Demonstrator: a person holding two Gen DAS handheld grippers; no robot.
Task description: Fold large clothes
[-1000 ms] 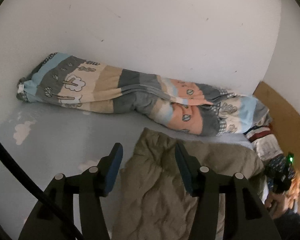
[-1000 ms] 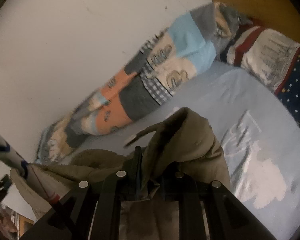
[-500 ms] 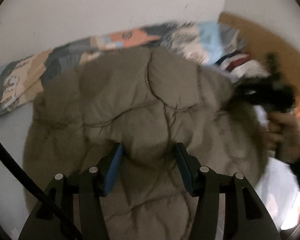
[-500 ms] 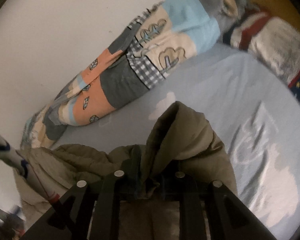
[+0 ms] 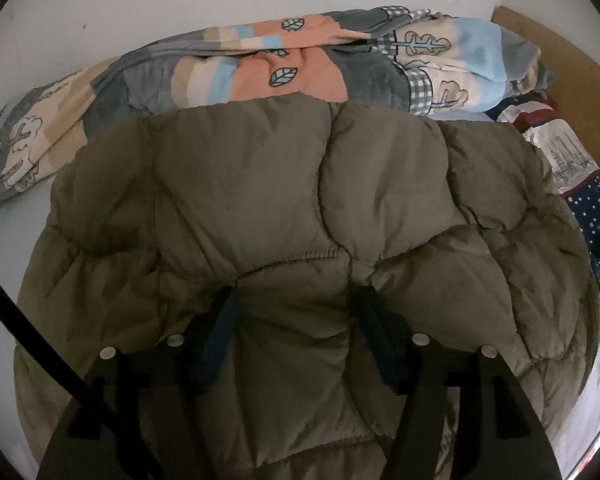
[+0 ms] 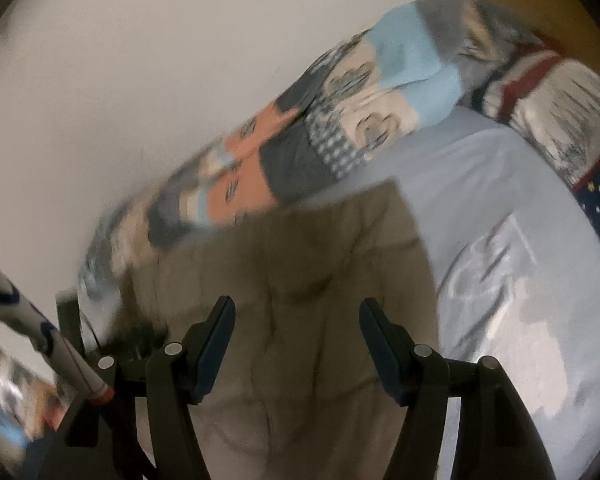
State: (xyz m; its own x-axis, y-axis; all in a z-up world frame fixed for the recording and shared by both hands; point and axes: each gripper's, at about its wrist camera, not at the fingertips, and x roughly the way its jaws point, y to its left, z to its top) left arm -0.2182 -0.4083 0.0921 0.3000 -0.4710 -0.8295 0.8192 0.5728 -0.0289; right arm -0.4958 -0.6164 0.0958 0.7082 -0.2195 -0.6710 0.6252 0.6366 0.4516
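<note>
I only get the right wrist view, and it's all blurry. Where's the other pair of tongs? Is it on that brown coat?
Observer: Yes. The left tongs are sunk into the coat, with a puffy fold between the jaws, which are opening.
Operator: Is the coat laid out or bunched up?
Observer: Laid out wide. Its quilted seams show clearly, and its far edge reaches the blanket by the wall.
Operator: Anything on that blanket?
Observer: Leaf and tree prints.

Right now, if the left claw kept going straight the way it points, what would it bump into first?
The olive padded jacket. The left claw has a fold bulging between its opening jaws, so the cloth is already there. The patchwork quilt by the wall lies farther on.
</note>
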